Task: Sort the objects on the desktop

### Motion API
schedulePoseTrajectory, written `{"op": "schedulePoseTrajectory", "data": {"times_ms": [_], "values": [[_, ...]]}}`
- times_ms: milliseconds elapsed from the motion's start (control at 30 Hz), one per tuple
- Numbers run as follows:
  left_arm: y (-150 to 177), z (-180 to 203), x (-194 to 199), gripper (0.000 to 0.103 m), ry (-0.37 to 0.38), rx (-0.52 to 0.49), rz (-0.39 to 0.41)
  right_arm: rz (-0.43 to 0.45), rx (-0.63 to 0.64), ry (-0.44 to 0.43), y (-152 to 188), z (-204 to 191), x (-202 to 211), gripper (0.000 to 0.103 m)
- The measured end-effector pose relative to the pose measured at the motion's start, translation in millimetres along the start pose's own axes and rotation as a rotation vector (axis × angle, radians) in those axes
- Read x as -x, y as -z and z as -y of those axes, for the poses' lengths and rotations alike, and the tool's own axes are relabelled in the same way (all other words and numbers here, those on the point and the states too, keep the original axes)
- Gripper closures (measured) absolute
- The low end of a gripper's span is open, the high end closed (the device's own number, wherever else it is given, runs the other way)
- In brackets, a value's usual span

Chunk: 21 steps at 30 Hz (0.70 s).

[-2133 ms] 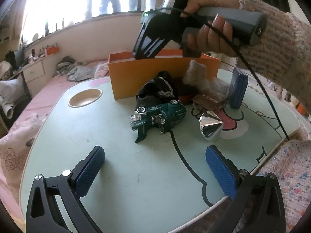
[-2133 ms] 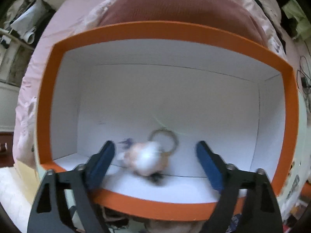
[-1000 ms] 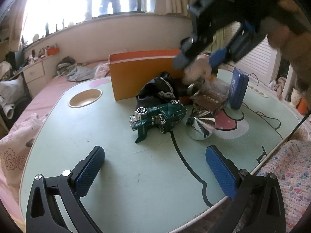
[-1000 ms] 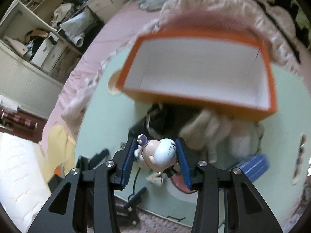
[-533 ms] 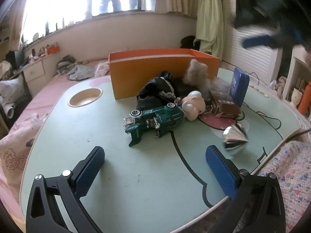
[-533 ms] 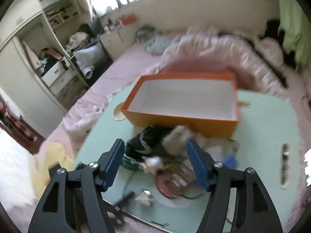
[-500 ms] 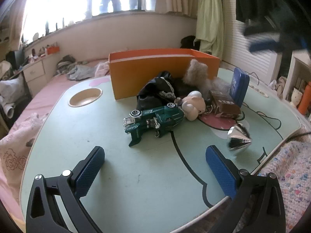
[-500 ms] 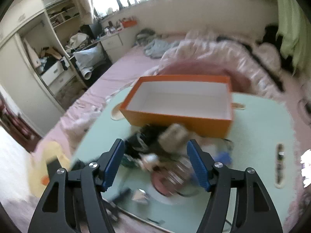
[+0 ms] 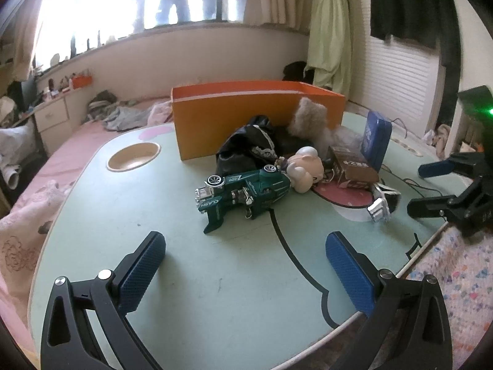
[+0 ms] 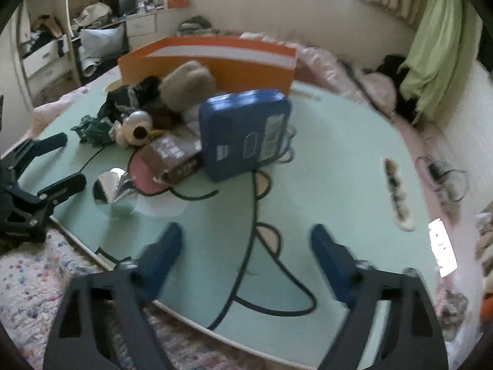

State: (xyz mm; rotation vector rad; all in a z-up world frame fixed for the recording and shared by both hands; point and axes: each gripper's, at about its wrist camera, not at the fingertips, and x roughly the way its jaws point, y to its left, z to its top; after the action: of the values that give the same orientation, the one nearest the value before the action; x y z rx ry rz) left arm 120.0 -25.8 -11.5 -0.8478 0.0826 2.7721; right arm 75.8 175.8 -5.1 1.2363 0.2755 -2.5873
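Both grippers — left (image 9: 245, 260), right (image 10: 245, 252) — open, empty, jaws just widened.

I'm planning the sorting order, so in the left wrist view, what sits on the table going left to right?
Round recess → green toy car → pale figurine → brown box → silver cone → right gripper

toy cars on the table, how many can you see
1: a green toy car lies on its side mid-table, in front of the orange box, touching the small figurine. The clutter pile could hide more.
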Motion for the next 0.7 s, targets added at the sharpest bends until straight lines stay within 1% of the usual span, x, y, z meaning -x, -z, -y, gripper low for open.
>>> {"op": "schedulePoseTrajectory", "data": {"times_ms": [33, 100, 333, 700], "values": [[1.0, -0.9, 0.6, 0.000, 0.006, -0.004, 0.008, -0.021, -0.019, -0.037, 0.8, 4.3, -4.6, 0.000], [2.6, -1.1, 1.4, 0.000, 0.010, -0.004, 0.020, 0.008, -0.035, -0.039, 4.5, 12.2, -2.5, 0.000], [2.7, -0.1, 1.4, 0.000, 0.004, -0.008, 0.028, 0.044, -0.066, -0.012, 14.7, 19.9, 0.4, 0.000], [2.7, -0.7, 1.2, 0.000, 0.004, -0.009, 0.026, 0.047, -0.069, -0.007, 6.7, 19.6, -1.6, 0.000]]}}
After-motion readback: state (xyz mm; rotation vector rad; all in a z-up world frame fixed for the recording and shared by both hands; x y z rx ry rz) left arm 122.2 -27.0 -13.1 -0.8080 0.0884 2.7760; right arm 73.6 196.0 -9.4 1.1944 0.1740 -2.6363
